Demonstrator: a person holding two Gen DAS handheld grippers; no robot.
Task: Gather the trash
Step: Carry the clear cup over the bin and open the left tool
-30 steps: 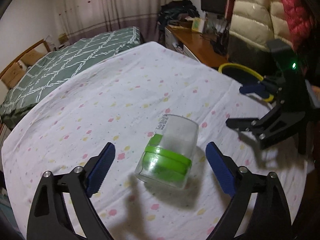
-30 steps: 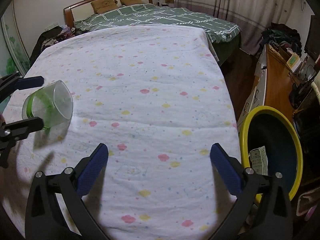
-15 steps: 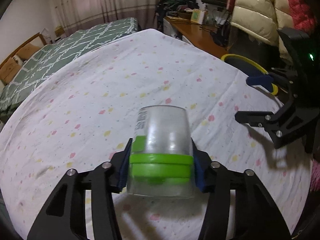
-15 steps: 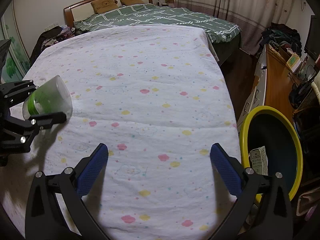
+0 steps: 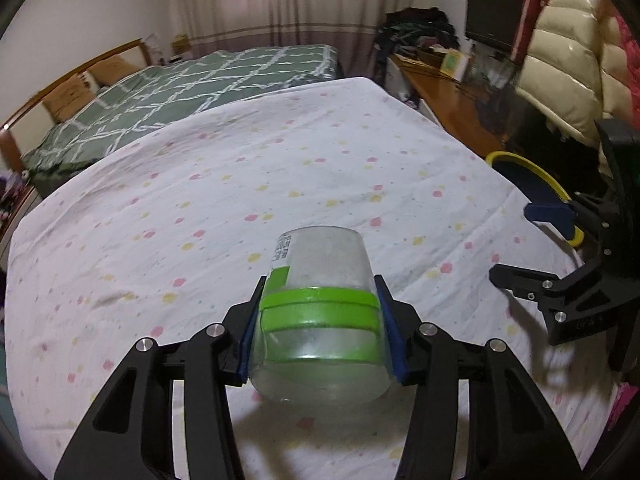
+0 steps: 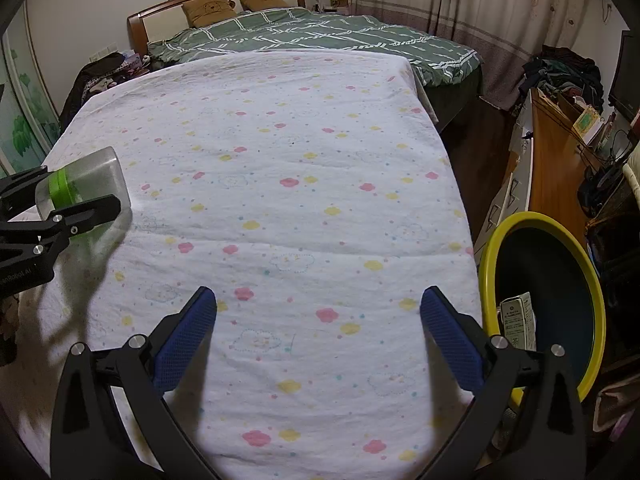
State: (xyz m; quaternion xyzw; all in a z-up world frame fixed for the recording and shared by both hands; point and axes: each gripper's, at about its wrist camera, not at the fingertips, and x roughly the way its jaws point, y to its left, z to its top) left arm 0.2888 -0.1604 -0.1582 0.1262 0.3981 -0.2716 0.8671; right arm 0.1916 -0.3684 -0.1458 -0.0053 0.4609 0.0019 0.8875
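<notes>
My left gripper (image 5: 318,320) is shut on a clear plastic cup with green bands (image 5: 320,300), holding it above the flowered sheet (image 5: 280,168). The cup also shows in the right wrist view (image 6: 86,184), gripped at the sheet's left edge by the left gripper (image 6: 74,202). My right gripper (image 6: 318,332) is open and empty over the near part of the sheet; it shows in the left wrist view (image 5: 532,244) at the right. A yellow-rimmed dark bin (image 6: 540,300) stands on the floor to the right, with a small carton (image 6: 518,320) inside.
The flowered sheet (image 6: 280,184) covers a broad surface. A bed with a green checked cover (image 6: 320,36) lies beyond it. A wooden desk (image 6: 556,152) with clutter stands on the right, past the bin (image 5: 532,176). Puffy jackets (image 5: 568,64) hang at far right.
My left gripper closed on the cup a second ago and has lifted it off the sheet. The right gripper has barely moved.
</notes>
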